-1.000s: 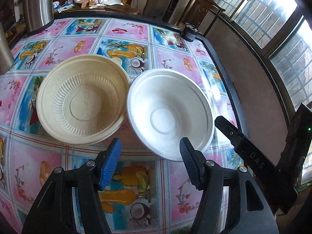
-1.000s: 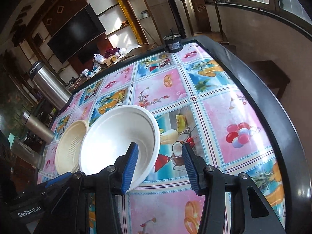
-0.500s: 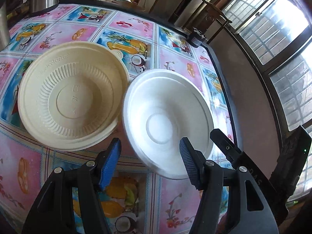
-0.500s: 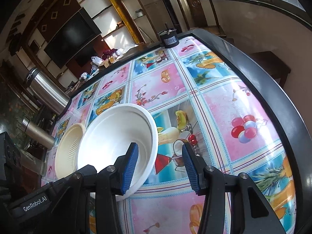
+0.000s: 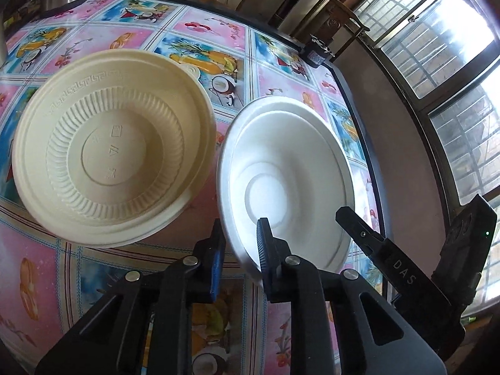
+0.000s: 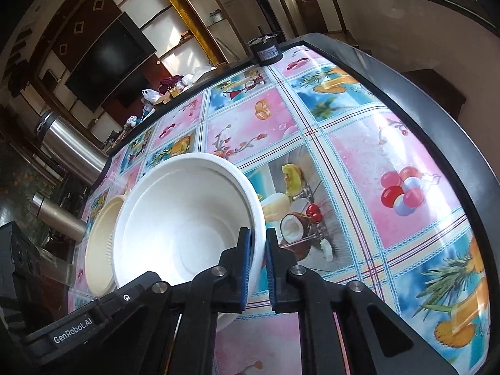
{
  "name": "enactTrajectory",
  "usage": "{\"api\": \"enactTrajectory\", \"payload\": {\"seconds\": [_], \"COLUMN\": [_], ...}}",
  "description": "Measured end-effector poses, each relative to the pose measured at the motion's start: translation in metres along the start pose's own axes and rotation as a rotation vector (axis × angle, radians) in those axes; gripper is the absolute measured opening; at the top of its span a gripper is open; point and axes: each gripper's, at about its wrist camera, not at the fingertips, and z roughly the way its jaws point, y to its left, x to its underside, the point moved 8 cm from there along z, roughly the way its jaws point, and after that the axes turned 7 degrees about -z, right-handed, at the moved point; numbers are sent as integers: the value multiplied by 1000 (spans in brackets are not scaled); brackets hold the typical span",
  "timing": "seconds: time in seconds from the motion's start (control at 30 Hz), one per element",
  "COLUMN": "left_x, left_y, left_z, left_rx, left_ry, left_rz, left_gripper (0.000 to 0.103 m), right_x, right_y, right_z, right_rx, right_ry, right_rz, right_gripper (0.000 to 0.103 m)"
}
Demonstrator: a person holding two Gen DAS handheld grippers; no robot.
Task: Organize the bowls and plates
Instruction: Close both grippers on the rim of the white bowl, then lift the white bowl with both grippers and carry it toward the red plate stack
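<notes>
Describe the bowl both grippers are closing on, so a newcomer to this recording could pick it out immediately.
Start at the table with the pink-and-blue fruit-print cloth; two bowls sit side by side on it. The target is the white bowl nearer the window-side edge, its near rim pinched by the left gripper and the right gripper. Unlike the cream bowl, it is smooth and plain white, without ribbing.

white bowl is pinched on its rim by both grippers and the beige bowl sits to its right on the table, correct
Not quite. In the left wrist view the beige bowl sits to the left of the white bowl, not the right. The rest holds: the left gripper and right gripper both pinch its rim.
</notes>
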Motion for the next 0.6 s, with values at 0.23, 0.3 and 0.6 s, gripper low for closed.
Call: {"api": "enactTrajectory", "payload": {"seconds": [0.23,0.3,0.6], "left_x": [5,10,42], "left_y": [1,0,9], "left_z": [1,0,-18], "left_rx": [-10,-8,-10], "left_ry": [11,19,37], "left_rz": [16,21,57], "left_gripper": [15,15,15], "right_x": [3,6,39], "right_y": [-2,-4,-5], "right_z": [-8,-11,-31], "right_rx": [-17,-20,-53], "right_ry": [8,23,64], "right_rz": [32,46,97], "right_gripper": [9,9,8]}}
